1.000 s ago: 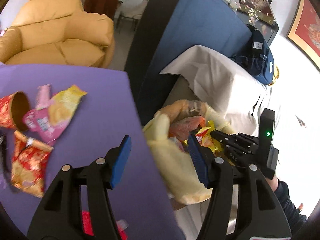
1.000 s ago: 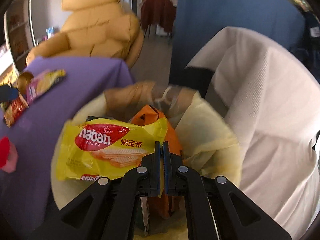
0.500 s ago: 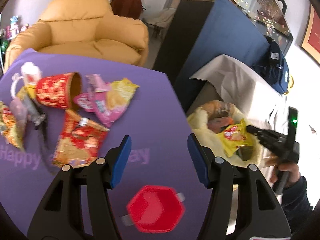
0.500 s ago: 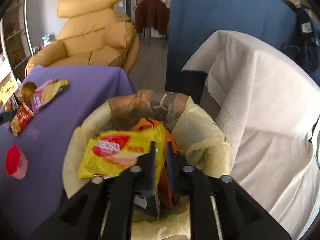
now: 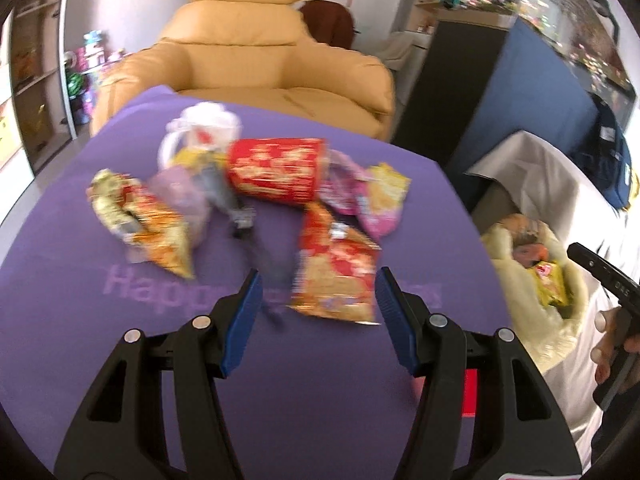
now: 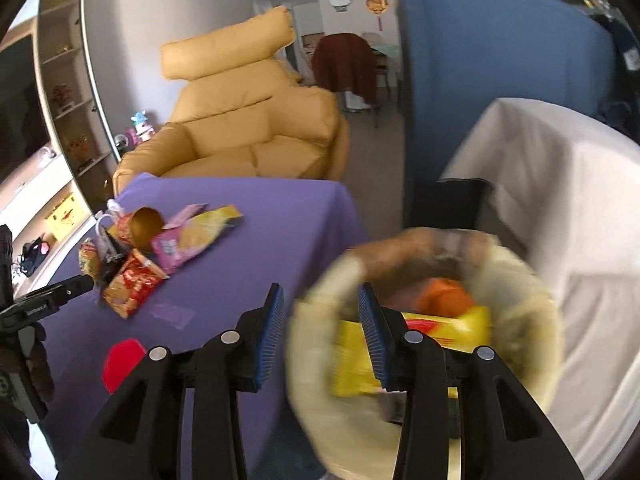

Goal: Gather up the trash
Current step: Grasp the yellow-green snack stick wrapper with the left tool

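While my left tool [image 5: 318, 314] hangs over the purple bench [image 5: 120, 320] with its blue pads spread wide and nothing between them, the trash lies in a loose heap toward the far edge. Nearest the pads is a red-and-orange snack bag [image 5: 336, 268], just ahead of the right pad. Behind it a red paper cup [image 5: 276, 174] lies on its side, with a pink-and-yellow wrapper [image 5: 372, 196] touching its right and a crumpled orange bag [image 5: 140, 216] further left. A white plastic bag [image 5: 208, 128] sits at the far side of the heap; the picture is blurred there.

My right tool [image 6: 320, 334] is also open and empty-handed, poised above the near right corner of the bench, its right pad over the rim of the trash bin [image 6: 532, 360] lined in pale yellow. Inside the bin lies a yellow wafer wrapper [image 6: 448, 332] with something orange [image 6: 444, 300] behind it. A red hexagonal thing [image 6: 120, 364] rests near the bench's near edge.
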Demonstrator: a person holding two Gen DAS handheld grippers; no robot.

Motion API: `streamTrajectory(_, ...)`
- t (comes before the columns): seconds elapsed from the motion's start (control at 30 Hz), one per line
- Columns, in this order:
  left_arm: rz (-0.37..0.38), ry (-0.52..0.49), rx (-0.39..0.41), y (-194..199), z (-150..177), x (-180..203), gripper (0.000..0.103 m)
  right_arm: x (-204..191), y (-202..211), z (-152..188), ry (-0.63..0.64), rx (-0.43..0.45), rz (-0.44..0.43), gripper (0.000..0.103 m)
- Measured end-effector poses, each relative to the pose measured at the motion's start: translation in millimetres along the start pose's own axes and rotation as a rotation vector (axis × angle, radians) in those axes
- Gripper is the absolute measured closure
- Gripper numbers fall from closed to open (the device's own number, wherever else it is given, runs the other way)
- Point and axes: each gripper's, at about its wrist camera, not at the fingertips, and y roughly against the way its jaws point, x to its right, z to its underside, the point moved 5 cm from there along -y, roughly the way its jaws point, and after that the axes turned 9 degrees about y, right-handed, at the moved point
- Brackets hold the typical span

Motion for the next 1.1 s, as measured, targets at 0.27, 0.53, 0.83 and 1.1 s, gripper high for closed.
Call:
streamTrajectory(0.27, -0.159, 0.180, 0.066, 5, -31, -95, 0.048, -58, -56, -7, -0.004, -0.063, -0.071, 0.066)
streamTrajectory(0.53, -0.130, 0.375, 0.029, -22, -56, -153, 0.048, -89, -87, -4, 0.027, -0.118, -0.091, 0.066)
streamTrajectory(0.83, -0.080, 0.303, 0.010, -44, -62, -129, 0.071, -91, -88, -1, 0.050, -0.143, -0.102, 0.066)
streamTrajectory(1.1, 0.031, 0.140, -0.053, -22, -28, -84, 0.077, -126, -77, -10, 0.030, -0.156, -0.227, 0.066)
